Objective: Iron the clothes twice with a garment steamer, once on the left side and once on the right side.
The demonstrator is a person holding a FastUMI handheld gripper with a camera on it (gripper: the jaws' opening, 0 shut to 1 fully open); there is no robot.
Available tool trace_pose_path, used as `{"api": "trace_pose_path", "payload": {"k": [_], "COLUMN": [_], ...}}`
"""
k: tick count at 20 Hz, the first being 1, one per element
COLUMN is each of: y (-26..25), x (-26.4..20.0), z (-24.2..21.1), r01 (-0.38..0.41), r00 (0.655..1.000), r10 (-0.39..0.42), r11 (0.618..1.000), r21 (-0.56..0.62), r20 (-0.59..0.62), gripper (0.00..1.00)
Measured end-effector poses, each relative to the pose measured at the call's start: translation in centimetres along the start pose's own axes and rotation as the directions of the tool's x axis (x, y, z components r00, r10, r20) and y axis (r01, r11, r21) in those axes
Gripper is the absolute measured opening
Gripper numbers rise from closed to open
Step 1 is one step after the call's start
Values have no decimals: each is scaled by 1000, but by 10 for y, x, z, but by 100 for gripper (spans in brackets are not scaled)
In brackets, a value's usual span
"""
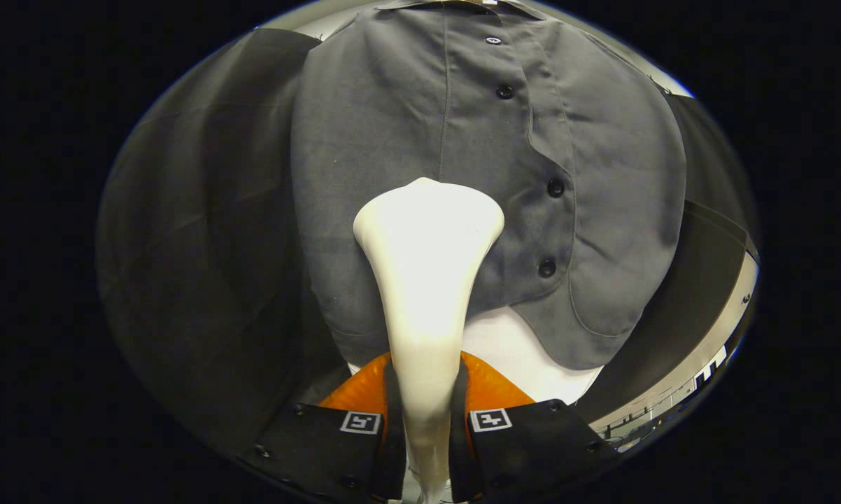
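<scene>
Clamping the smooth, rigid steamer (426, 280) by its slim neck, the tongs (426, 427) press its head against the limp shirt (392, 140).

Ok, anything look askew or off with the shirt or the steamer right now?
Nothing stands out. The gripper is shut on the white steamer, whose head sits against the grey shirt beside the button placket. The shirt hangs buttoned; its lower hem curls open slightly below the last button, ordinary for hanging fabric.

A cream garment steamer (426, 280) stands upright, its narrow handle clamped between the gripper (426, 427) fingers. Its flared head meets a hanging, buttoned grey shirt (476, 175).
</scene>
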State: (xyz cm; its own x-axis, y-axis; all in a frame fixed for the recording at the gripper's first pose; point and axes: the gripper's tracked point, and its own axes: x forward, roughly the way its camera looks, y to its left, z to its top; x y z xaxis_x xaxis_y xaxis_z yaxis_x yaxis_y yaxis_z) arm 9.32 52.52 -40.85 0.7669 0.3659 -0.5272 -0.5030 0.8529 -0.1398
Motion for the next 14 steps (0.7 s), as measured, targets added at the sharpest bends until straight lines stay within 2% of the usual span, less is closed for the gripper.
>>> {"api": "trace_pose_path", "payload": {"k": [7, 11, 14], "y": [-4, -33, -70], "x": [-22, -50, -84], "z": [9, 57, 118], "r01": [-10, 14, 53], "r00": [1000, 999, 992], "r10": [11, -17, -62], "r11": [999, 998, 995], "r21": [46, 58, 81], "r20": [-20, 44, 112], "gripper": [33, 32, 32]}}
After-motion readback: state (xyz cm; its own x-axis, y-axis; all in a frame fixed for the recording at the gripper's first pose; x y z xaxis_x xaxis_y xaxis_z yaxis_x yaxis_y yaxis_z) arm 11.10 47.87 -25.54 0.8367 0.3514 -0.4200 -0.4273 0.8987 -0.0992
